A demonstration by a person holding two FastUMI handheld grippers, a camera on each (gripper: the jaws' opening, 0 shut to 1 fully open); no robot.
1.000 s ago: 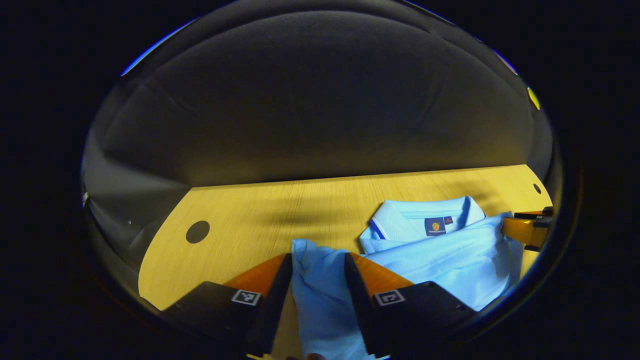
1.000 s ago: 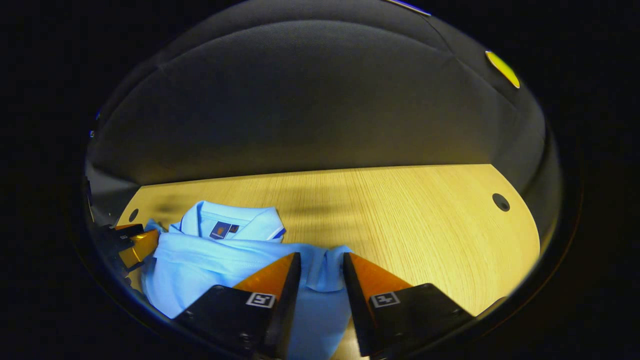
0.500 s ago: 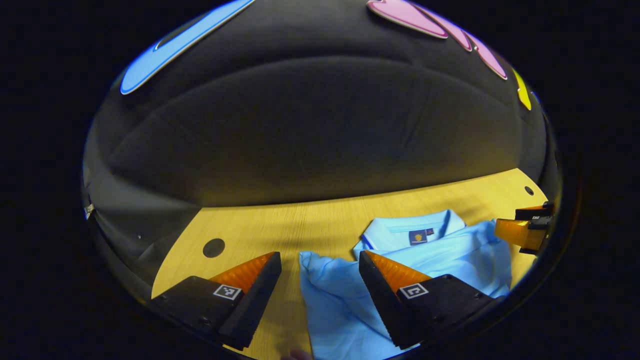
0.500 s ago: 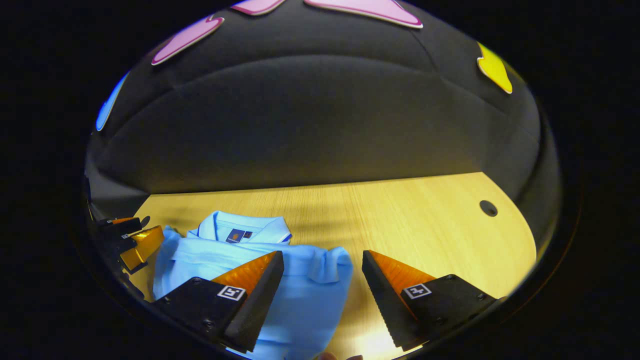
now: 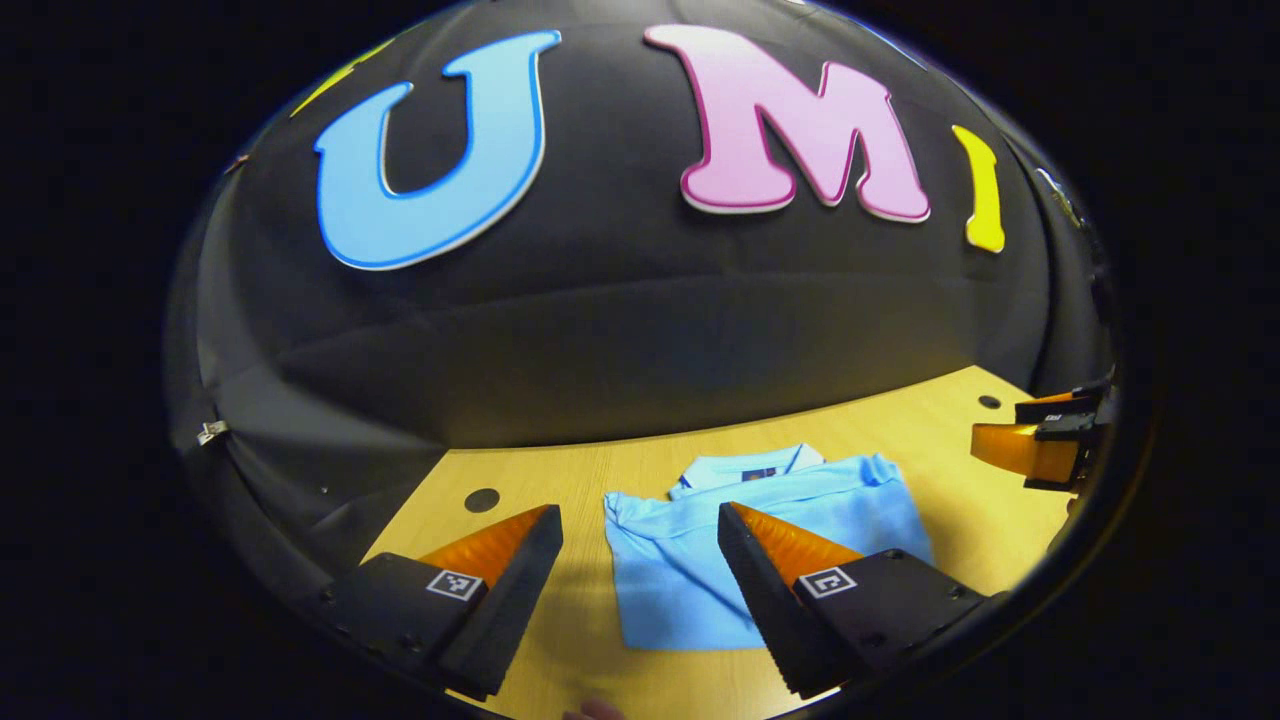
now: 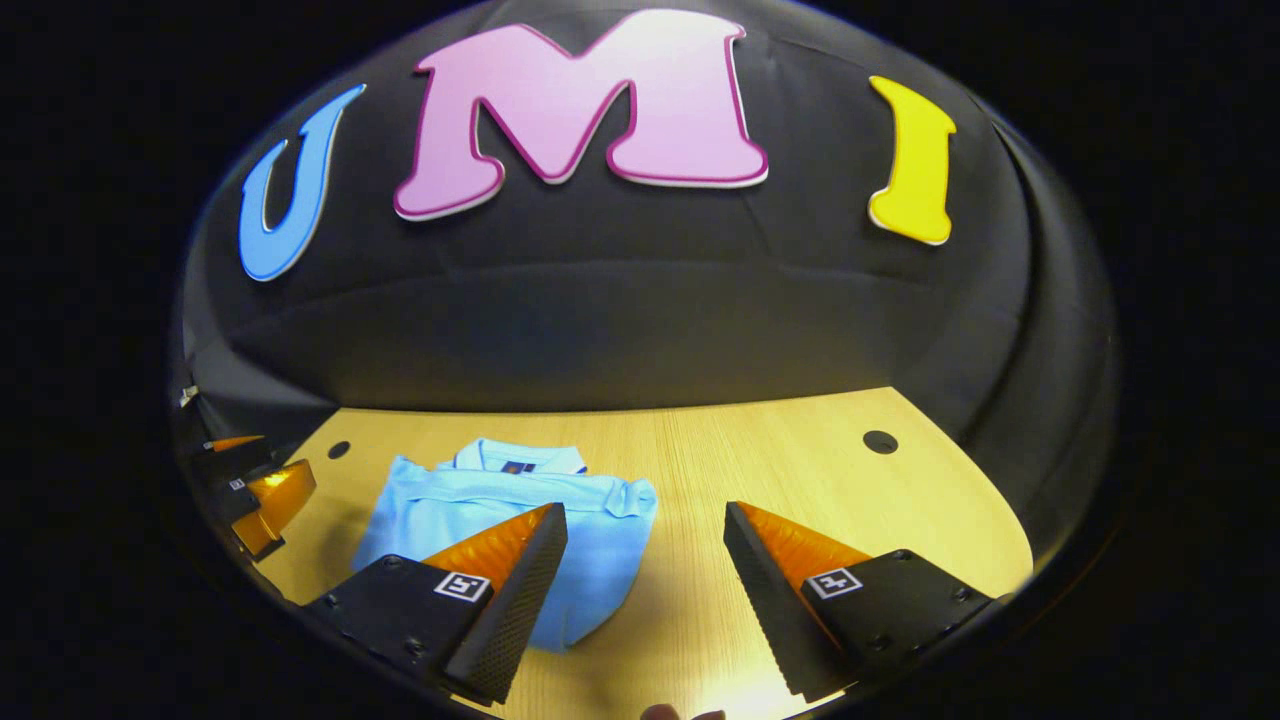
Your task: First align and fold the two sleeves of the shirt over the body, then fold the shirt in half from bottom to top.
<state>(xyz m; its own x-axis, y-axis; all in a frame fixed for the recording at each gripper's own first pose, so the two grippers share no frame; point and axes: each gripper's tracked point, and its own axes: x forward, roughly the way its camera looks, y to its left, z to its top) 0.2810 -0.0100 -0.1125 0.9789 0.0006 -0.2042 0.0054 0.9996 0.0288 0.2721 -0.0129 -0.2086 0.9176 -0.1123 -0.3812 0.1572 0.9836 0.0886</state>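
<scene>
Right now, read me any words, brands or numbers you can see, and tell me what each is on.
Neck tag inside the shirt collar: too small to read.
Square markers on the fingers: coded patterns, no words or numbers.
Nothing can be quoted.

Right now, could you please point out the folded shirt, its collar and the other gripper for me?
folded shirt [image 5: 690,580]: left gripper view, on the top folded layer.
collar [image 6: 515,457]: right gripper view, on the collar band beside the label.
left gripper [image 6: 262,500]: right gripper view, at its tips, far left.
</scene>
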